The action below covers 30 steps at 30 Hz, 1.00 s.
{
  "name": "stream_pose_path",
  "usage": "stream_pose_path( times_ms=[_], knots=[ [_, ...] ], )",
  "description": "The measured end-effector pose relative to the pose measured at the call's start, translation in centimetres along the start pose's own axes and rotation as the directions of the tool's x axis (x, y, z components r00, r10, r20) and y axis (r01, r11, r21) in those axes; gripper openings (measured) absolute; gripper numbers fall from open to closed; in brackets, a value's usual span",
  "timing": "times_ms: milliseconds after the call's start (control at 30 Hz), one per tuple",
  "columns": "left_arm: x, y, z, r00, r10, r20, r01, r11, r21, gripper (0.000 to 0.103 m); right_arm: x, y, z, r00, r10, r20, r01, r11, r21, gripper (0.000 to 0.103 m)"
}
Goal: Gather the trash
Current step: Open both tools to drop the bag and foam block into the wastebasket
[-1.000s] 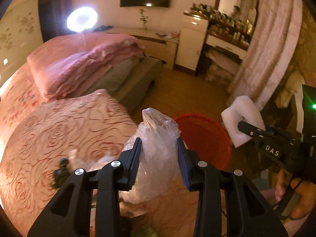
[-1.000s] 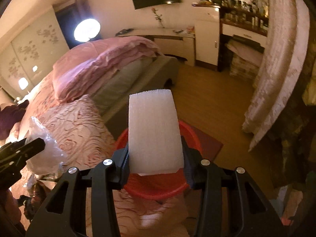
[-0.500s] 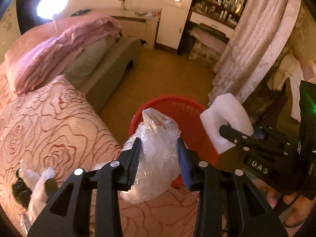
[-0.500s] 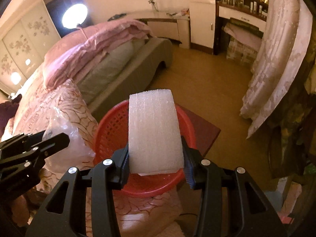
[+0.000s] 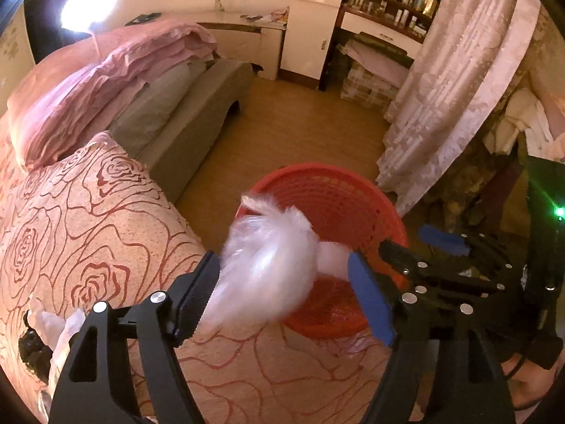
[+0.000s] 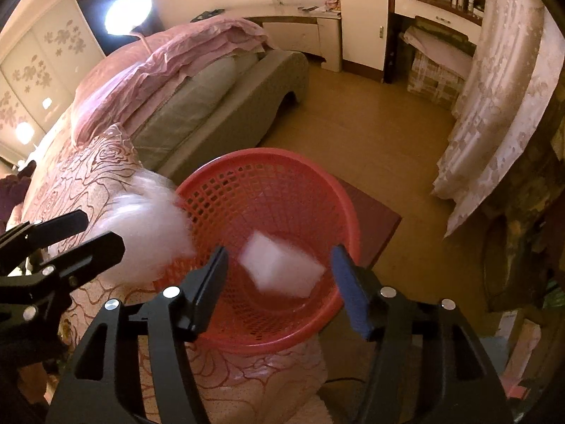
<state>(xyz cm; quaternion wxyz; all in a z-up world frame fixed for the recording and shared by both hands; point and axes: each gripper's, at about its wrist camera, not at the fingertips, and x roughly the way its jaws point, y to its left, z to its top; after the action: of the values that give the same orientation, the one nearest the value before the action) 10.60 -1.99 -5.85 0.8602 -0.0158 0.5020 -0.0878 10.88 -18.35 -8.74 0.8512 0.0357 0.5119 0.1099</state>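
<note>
Hanging over a red basket (image 6: 268,190) at the bed's edge, both grippers have just been opening and now stand with jaws spread. Left gripper (image 5: 282,289), lower centre of its own view: a blurred plastic bag (image 5: 268,261) sits in the gap, brushing the left-hand finger (image 5: 197,293) and clear of the blue pad on the other side, so nothing is clamped. Part of the bag overlaps the basket's near rim. Right gripper (image 6: 279,282), lower centre of its view: jaws apart, with a white foam block (image 6: 279,268) blurred between and beyond them, touching neither pad, seen against the basket's mesh interior; cannot tell whether it rests on the bottom or is in mid-air. In the right view the bag shows as a pale smear left of the basket rim, just beside the left gripper's black fingers. Basket stands on the wood floor (image 6: 370,134), hard against the rose-patterned bedspread (image 5: 88,226). Lace curtain (image 5: 452,81) upper right; folded pink quilt (image 6: 169,67) upper left.
</note>
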Motion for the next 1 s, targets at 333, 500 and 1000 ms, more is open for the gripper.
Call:
stream_pose_path(
  times_ms=[333,500,1000],
  knots=[
    [-1.6,0.3,-0.2,1.000,0.001,0.027,-0.001,1.000,-0.001,0.074,-1.3,-0.6,-0.6,1.000,-0.005,0.028,0.005,1.000,0.023,0.060],
    [-3.6,0.8,-0.3,0.997,0.030,0.065,-0.029,1.000,-0.010,0.074,-2.5,-0.7,-0.8,0.998,-0.017,0.062,0.015,0.999,0.032,0.063],
    [-9.7,3.7,-1.5,0.977,0.130,0.169,-0.118,0.990,-0.079,0.079,-4.9,1.4,-2.0,0.992,0.000,0.125,0.002,1.000,-0.012,0.068]
  ],
)
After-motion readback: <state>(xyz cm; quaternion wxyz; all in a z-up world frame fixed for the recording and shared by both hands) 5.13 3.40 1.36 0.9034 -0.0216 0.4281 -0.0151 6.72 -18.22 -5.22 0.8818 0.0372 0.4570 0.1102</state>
